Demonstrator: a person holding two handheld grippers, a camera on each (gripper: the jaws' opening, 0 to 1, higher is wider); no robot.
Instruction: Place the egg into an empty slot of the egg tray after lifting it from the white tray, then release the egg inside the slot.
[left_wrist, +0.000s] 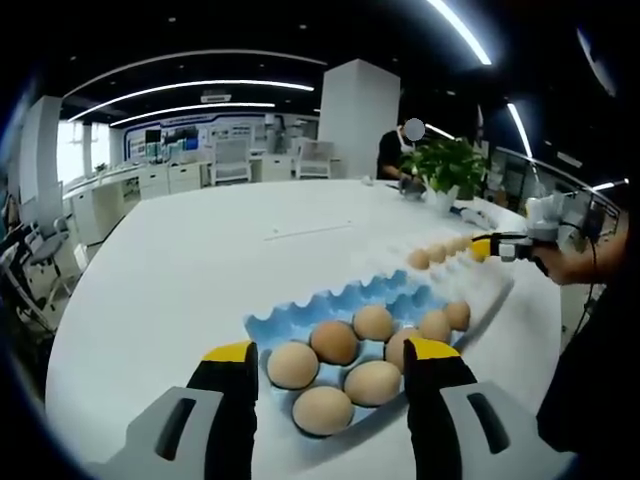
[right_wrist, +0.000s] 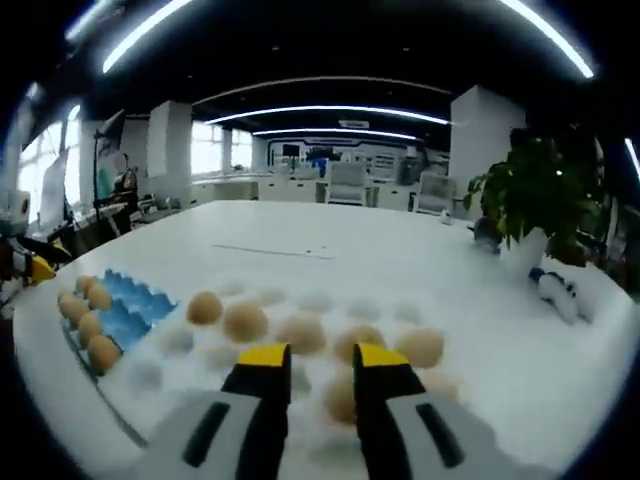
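The blue egg tray (left_wrist: 300, 308) lies just ahead of my left gripper (left_wrist: 330, 350) and holds several brown eggs (left_wrist: 335, 342). The left jaws stand wide open over its near end, holding nothing. Beside it to the right is the white tray (left_wrist: 485, 290) with a row of eggs (left_wrist: 432, 254); my right gripper (left_wrist: 492, 246) hovers at its far end in a person's hand. In the right gripper view, my right gripper (right_wrist: 325, 355) hangs low over the white tray (right_wrist: 320, 300), jaws a narrow gap apart. An egg (right_wrist: 340, 395) shows blurred in the tray below them. The blue tray (right_wrist: 130, 295) is at the left.
Both trays rest on a large white round table (left_wrist: 200, 260). A potted plant (left_wrist: 445, 165) stands at the far edge, with a person seated behind it. Small objects (right_wrist: 555, 290) lie near the plant pot (right_wrist: 525, 250). Desks and chairs fill the room beyond.
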